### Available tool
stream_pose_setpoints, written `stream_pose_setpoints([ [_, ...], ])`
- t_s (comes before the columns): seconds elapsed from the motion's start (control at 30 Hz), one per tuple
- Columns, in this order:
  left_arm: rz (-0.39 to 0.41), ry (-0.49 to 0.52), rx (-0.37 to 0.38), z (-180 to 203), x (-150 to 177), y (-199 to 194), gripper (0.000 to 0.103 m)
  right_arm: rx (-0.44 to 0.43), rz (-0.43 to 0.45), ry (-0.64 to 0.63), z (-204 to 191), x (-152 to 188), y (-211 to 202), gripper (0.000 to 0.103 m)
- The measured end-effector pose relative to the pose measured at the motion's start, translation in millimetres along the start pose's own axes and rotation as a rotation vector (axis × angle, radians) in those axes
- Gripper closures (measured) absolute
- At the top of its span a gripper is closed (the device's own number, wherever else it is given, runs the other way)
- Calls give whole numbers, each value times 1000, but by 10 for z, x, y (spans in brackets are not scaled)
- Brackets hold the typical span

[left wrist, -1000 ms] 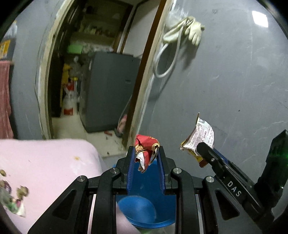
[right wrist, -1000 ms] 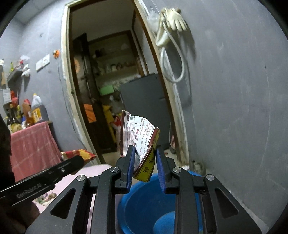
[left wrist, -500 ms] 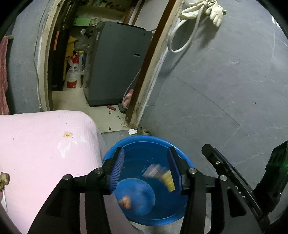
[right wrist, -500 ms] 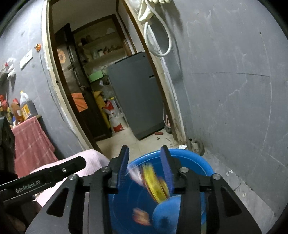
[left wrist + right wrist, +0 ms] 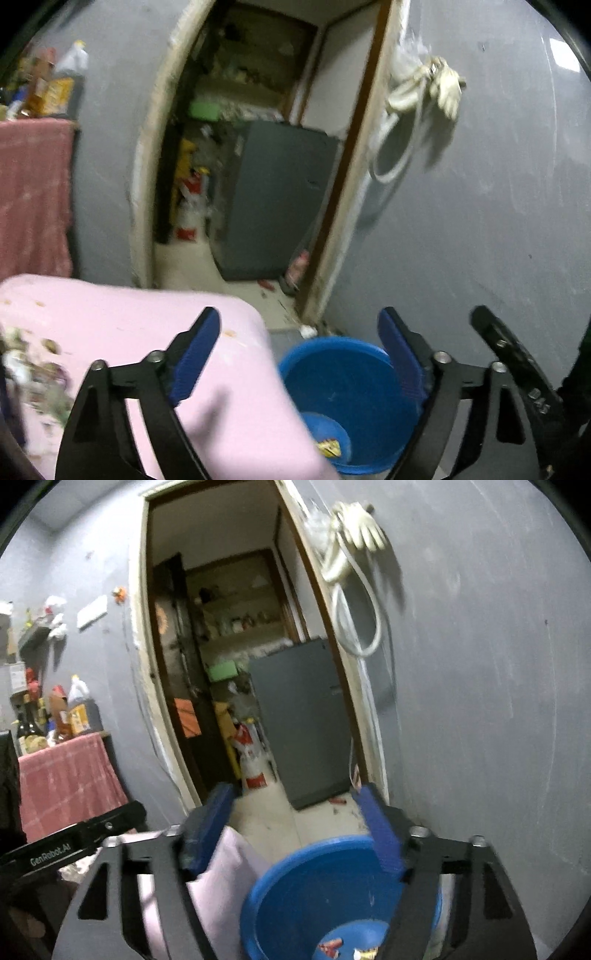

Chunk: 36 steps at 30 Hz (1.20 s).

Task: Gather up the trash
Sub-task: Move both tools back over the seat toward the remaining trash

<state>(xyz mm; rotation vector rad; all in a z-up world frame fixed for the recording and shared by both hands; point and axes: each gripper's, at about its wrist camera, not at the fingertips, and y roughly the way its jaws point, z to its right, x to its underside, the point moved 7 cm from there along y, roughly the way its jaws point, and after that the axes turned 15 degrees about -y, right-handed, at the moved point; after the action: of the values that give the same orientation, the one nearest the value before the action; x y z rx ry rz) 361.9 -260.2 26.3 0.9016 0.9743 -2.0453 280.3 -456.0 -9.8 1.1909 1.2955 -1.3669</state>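
- Now, in the left wrist view, the left gripper (image 5: 299,332) has just spread its empty jaws wide above a pink cloth-covered table (image 5: 122,317); a yellow crumpled wrapper (image 5: 328,447) lies inside the round blue plastic basin (image 5: 343,365).
- In the right wrist view, the right gripper (image 5: 293,812) has likewise just opened, empty; a red wrapper (image 5: 330,944) lies in the basin (image 5: 295,886) by a grey wall (image 5: 480,701).

glossy blue plastic basin (image 5: 354,373), soft matt pink cloth (image 5: 122,314) on table, rough grey plaster wall (image 5: 480,221), shiny foil wrappers (image 5: 332,946).

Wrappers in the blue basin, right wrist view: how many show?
2. A red wrapper lies on the blue basin bottom; a lighter wrapper sits right of it. The frame edge may hide more.
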Motion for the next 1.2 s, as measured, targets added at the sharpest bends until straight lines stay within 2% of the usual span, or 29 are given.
stream_pose_setpoints([
  [0.07, 63, -10, -24, -102, -113, -202, 5, -16, 36, -14, -92, -110, -81, 17],
  [0.13, 98, -14, -31, -166, -180, -375, 3, -44, 69, -30, -211, -220, -144, 1],
  [0.27, 184, 9, -79, -372, -326, -757, 2, -93, 132, -76, -508, -405, -276, 0],
  [0.6, 291, 31, -191, -847, -492, -1477, 2, -207, 197, -167, -1311, -626, -385, 0],
  [0.9, 289, 23, -298, -1469, -518, -1741, 2, -320, 209, -199, -1857, -550, -302, 0],
  [1.0, 260, 0, -323, -1698, -423, -1737, 2, -350, 164, -207, -1999, -456, -185, 0],
  [1.2, 145, -59, -351, -2037, -138, -1574, 2, -384, 36, -244, -2209, -178, 58, 0],
])
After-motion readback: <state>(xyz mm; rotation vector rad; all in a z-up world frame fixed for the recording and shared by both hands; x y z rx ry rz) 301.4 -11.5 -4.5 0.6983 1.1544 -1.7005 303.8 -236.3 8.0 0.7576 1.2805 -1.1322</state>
